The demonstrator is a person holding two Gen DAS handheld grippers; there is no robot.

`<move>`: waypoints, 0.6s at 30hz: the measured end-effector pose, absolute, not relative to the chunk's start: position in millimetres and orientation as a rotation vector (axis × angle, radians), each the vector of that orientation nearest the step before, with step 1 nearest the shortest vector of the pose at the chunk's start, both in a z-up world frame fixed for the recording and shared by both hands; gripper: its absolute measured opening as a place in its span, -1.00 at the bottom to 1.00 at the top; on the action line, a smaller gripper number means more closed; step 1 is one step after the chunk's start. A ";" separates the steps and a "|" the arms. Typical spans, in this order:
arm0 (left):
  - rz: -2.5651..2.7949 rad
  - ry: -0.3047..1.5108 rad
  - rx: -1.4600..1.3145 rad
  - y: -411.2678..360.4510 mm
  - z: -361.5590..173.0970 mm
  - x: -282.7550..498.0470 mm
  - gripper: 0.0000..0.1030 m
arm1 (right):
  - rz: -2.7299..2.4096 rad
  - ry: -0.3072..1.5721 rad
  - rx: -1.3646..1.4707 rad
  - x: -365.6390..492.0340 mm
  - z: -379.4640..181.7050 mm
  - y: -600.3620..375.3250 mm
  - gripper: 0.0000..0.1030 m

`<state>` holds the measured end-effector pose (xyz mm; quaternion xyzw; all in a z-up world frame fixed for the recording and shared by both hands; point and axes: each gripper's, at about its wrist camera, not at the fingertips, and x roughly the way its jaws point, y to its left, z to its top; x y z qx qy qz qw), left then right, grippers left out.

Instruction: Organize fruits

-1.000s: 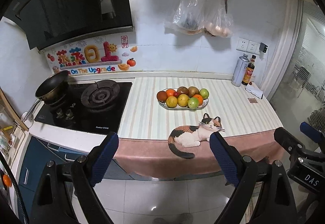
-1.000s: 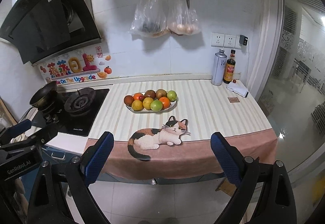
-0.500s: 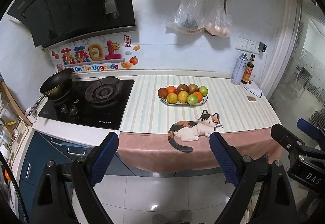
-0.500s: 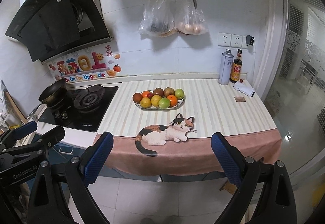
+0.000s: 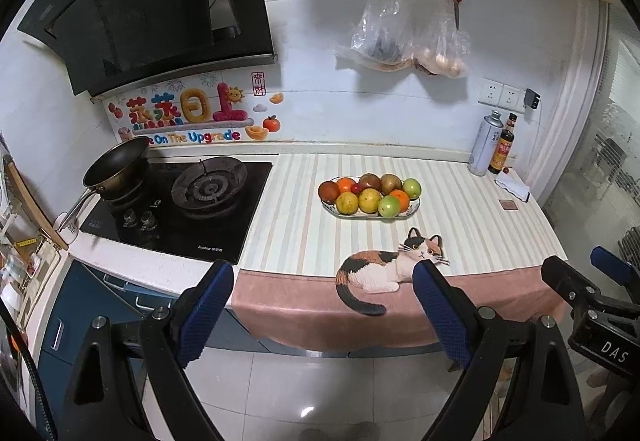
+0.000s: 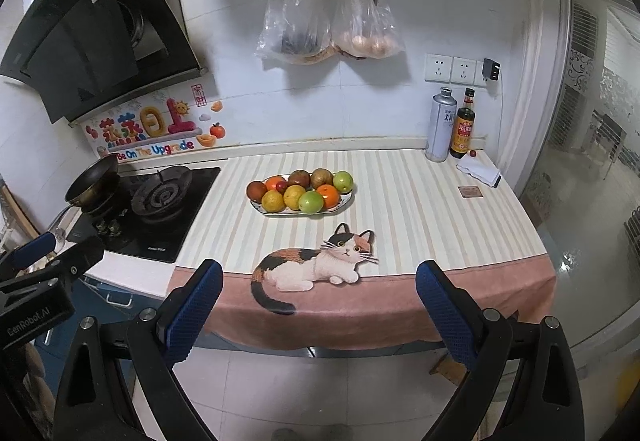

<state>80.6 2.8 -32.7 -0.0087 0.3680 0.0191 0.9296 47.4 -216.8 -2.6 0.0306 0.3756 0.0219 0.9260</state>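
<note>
An oval white plate (image 5: pixel 416 206) heaped with several fruits stands mid-counter on a striped tablecloth; brown, orange, yellow and green ones (image 5: pixel 389 205) show. In the right wrist view the same plate (image 6: pixel 349 199) lies ahead, with a green fruit (image 6: pixel 311 201) at its front. My left gripper (image 5: pixel 323 268) hangs open over the floor, short of the counter's front edge, with nothing between its blue pads. My right gripper (image 6: pixel 318 267) is likewise open and empty, just before the cloth's pink hem. Each gripper also appears at the edge of the other's view.
A gas hob (image 5: pixel 192 201) with a frying pan (image 5: pixel 116 165) fills the counter's left. A spray can (image 5: pixel 486 145), a sauce bottle (image 5: pixel 503 149) and a folded cloth (image 6: pixel 480 171) sit at the back right. Plastic bags (image 5: pixel 400 41) hang on the wall. A cat print (image 6: pixel 320 265) marks the tablecloth's front.
The right wrist view has shifted a little and the counter looks slightly nearer. Both grippers stay open, and the fruits have not moved.
</note>
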 end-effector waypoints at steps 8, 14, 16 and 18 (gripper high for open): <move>0.057 0.800 -0.016 -3.0 -48.5 119.8 0.78 | 0.035 0.801 0.046 96.0 -17.7 -221.5 0.93; 0.061 0.829 -0.012 -3.3 -55.1 146.1 0.78 | 0.035 0.848 0.028 123.8 -33.3 -220.4 0.93; 0.057 0.843 -0.015 -2.6 -56.7 153.5 0.78 | 0.035 0.862 0.029 131.8 -37.9 -219.7 0.93; 0.057 0.854 -0.014 -2.3 -58.9 160.8 0.78 | 0.039 0.875 0.030 139.9 -41.6 -218.9 0.93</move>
